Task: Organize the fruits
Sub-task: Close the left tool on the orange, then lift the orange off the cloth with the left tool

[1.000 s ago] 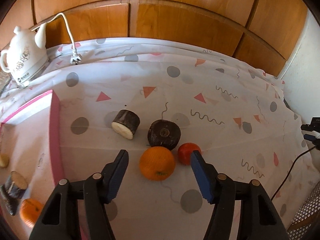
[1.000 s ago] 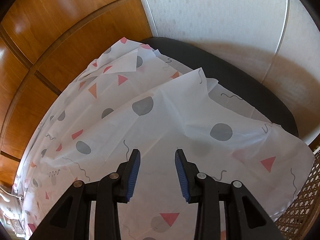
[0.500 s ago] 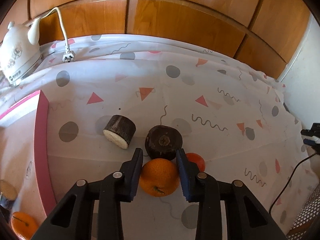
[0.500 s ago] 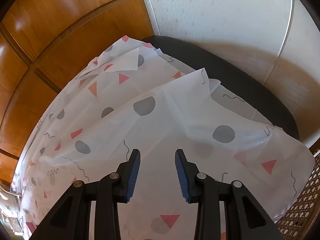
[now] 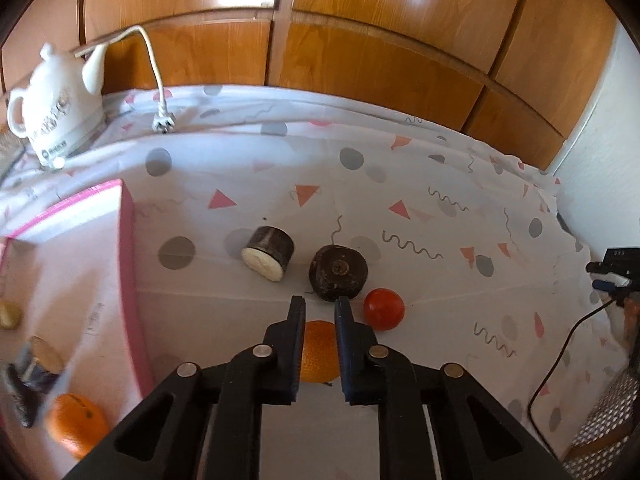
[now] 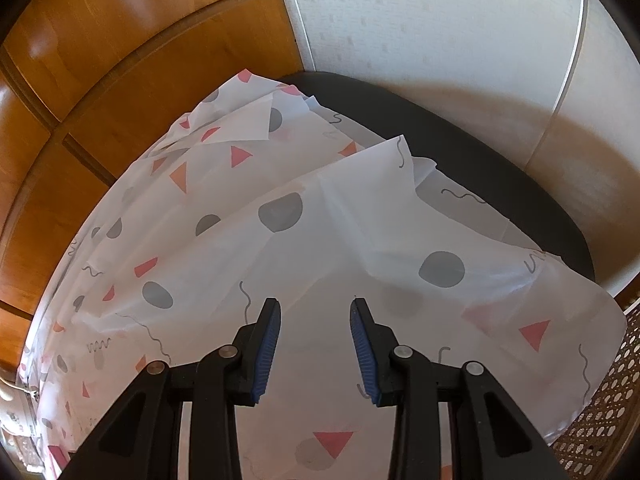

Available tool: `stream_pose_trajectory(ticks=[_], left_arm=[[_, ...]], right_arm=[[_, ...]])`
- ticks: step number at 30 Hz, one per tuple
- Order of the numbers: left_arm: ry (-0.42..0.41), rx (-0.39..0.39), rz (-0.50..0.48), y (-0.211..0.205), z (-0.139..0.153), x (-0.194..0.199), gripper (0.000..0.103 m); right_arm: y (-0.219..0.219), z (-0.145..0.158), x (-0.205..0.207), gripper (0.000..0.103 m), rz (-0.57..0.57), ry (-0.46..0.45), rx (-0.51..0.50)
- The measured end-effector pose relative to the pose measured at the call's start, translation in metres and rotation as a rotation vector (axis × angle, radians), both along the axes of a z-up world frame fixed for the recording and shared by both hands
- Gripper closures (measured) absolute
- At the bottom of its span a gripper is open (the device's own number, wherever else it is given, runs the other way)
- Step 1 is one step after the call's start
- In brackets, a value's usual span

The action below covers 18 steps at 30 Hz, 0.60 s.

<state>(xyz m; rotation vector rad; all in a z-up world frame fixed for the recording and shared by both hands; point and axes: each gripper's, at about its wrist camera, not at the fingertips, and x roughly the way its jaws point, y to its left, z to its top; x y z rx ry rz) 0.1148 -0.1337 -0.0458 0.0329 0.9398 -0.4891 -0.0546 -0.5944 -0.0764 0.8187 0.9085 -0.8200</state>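
In the left wrist view my left gripper [image 5: 320, 305] is shut on an orange [image 5: 319, 352], which shows between the fingers just behind the tips. A red tomato [image 5: 383, 309] lies just right of it. Two dark cut pieces lie beyond: one showing a dark end [image 5: 338, 273], one showing a white face [image 5: 267, 259]. A pink tray [image 5: 126, 264] at the left holds another orange [image 5: 76, 423], a dark cut piece [image 5: 37, 364] and a pale item [image 5: 8, 314]. My right gripper [image 6: 315, 307] is open and empty over the patterned tablecloth [image 6: 304, 240].
A white kettle [image 5: 56, 112] with its cord and plug [image 5: 163, 122] stands at the back left by the wooden panelling. A black cable [image 5: 568, 344] runs at the right table edge. In the right wrist view the cloth ends at a dark table edge [image 6: 480, 168] by the wall.
My left gripper closed from wide open onto the orange, and the view has pulled back and up a little. The right gripper has barely moved.
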Motion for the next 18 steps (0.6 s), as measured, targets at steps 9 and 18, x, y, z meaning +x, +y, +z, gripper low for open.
stream_pose_trajectory(ticks=[9,18], left_arm=[[0.029,-0.002,-0.025,0.009,-0.006,-0.008,0.058],[0.043,0.007,-0.06,-0.013,-0.015,-0.001,0.058]], right_arm=[[0.002,-0.002,-0.002,0.067,0.003,-0.004,0.014],[0.0,-0.001,-0.002,0.067,0.007,-0.009,0.015]])
